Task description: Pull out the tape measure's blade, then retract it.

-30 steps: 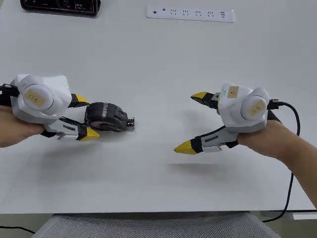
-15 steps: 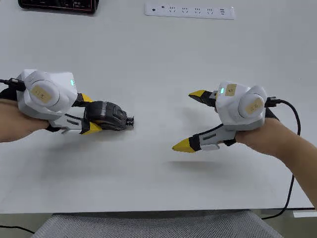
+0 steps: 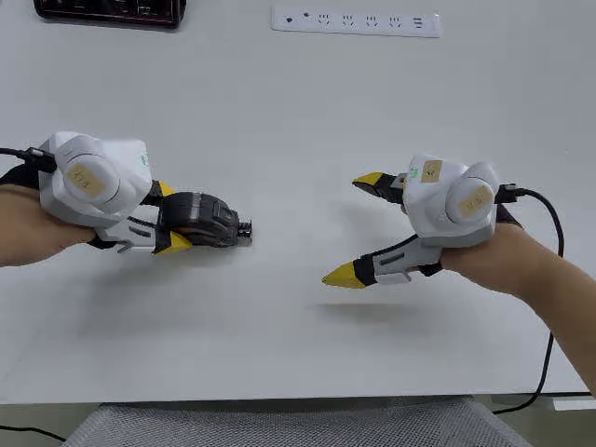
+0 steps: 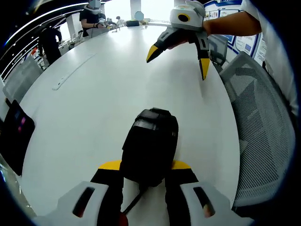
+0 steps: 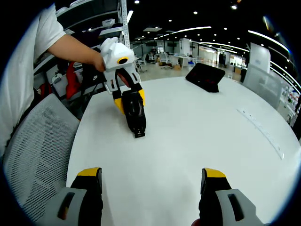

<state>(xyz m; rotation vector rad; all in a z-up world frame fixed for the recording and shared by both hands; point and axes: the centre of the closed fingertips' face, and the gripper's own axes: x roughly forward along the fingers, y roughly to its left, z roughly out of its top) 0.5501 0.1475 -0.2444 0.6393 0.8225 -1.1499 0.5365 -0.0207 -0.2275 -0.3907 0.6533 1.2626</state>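
**Left hold, right approach.** Your left gripper point(image 3: 173, 217) has its jaws closed on the flanks of the black tape measure point(image 3: 203, 220). The case appears to rest on the white table point(image 3: 279, 121), at about 9 o'clock in the head view. Its long axis runs from 9 toward 3 o'clock. The blade's end hook point(image 3: 246, 226) projects from the 3 o'clock end, and the blade is not yet drawn out. Your right gripper point(image 3: 346, 229) hangs well apart from the hook, its jaws spread wide and empty, tips aimed toward 9 o'clock. The hook lies nearly in line with those tips, so this looks like the hand to take it. The target is a small tab.
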